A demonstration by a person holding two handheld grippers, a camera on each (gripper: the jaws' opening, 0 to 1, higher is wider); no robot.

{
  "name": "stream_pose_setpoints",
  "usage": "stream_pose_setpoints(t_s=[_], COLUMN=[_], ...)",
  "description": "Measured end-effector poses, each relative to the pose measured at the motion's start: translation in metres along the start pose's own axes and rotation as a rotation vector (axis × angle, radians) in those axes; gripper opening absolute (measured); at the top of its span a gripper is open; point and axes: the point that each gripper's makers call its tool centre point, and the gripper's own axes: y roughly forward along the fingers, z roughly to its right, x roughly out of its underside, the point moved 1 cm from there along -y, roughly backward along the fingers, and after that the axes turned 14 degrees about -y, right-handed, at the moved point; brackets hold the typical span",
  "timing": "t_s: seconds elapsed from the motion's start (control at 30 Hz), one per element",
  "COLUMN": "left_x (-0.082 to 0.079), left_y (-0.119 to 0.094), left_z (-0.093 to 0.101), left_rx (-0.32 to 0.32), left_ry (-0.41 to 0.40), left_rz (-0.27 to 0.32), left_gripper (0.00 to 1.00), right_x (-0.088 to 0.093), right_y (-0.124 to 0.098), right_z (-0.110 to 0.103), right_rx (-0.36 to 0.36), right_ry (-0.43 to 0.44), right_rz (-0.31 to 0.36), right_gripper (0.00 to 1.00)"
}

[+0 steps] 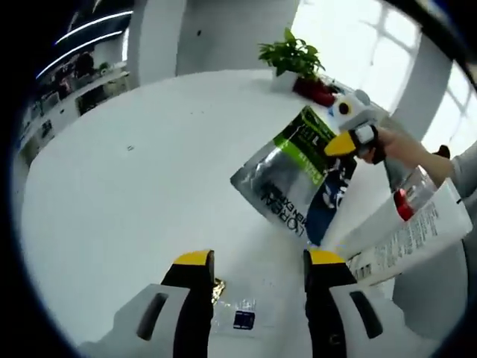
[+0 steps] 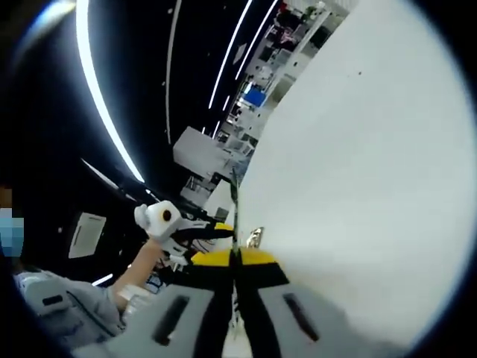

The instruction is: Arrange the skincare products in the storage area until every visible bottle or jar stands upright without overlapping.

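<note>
In the left gripper view, the left gripper (image 1: 253,259) rises from the bottom edge with its two yellow-tipped jaws spread apart and nothing between them. Below and between the jaws, a small clear packet (image 1: 240,313) with a dark blue label lies flat on the white table (image 1: 134,194), with a bit of gold foil (image 1: 218,287) just beside the left jaw.

Further along the table and to the right, the right gripper (image 1: 344,144) comes in from the right side, held by a person's hand (image 1: 402,149). Its yellow tips pinch the upper edge of a silver, green and blue pouch (image 1: 294,179), which hangs tilted above the table, well apart from the left gripper's jaws. A white tube (image 1: 410,235) with printed text lies slanting at the right edge, near the right jaw of the left gripper, and a clear bottle with a red part (image 1: 408,195) sits just behind it. A potted plant (image 1: 294,60) stands at the far side of the table.

In the right gripper view, the right gripper (image 2: 235,257) has its jaws pressed together on the thin edge of the pouch (image 2: 234,201), seen edge-on as a narrow line rising from the tips. The left gripper (image 2: 186,227) shows at the left, held by a person's sleeved arm (image 2: 74,306).
</note>
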Motion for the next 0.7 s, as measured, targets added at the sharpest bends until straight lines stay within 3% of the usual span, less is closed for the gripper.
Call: stream_pose_setpoints(t_s=[0.1,0.27,0.4,0.53,0.63,0.7], left_x=[-0.006,-0.021,-0.032,-0.033,-0.038,-0.036], left_y=[-0.001,0.003,0.003,0.004,0.005,0.006], left_z=[0.006,0.017,0.016,0.012,0.021,0.024], left_rx=[0.031,0.156,0.208,0.239,0.303,0.310], left_ry=[-0.001,-0.080,-0.114,-0.156,-0.196,-0.205], left_rz=[0.022,0.083,0.130,0.144,0.178,0.174], left_gripper=[0.46,0.47,0.46,0.41,0.38,0.36], right_x=[-0.001,-0.003,-0.008,-0.012,-0.015,-0.017], right_y=[0.000,0.001,0.001,0.002,0.003,0.004], right_z=[-0.008,-0.017,-0.028,-0.039,-0.046,-0.050], right_rx=[-0.034,-0.073,-0.113,-0.135,-0.156,-0.165], right_ry=[-0.020,-0.056,-0.078,-0.103,-0.119,-0.126], right_rz=[0.001,-0.001,0.015,0.020,0.023,0.026], right_gripper=[0.01,0.01,0.01,0.01,0.01,0.01])
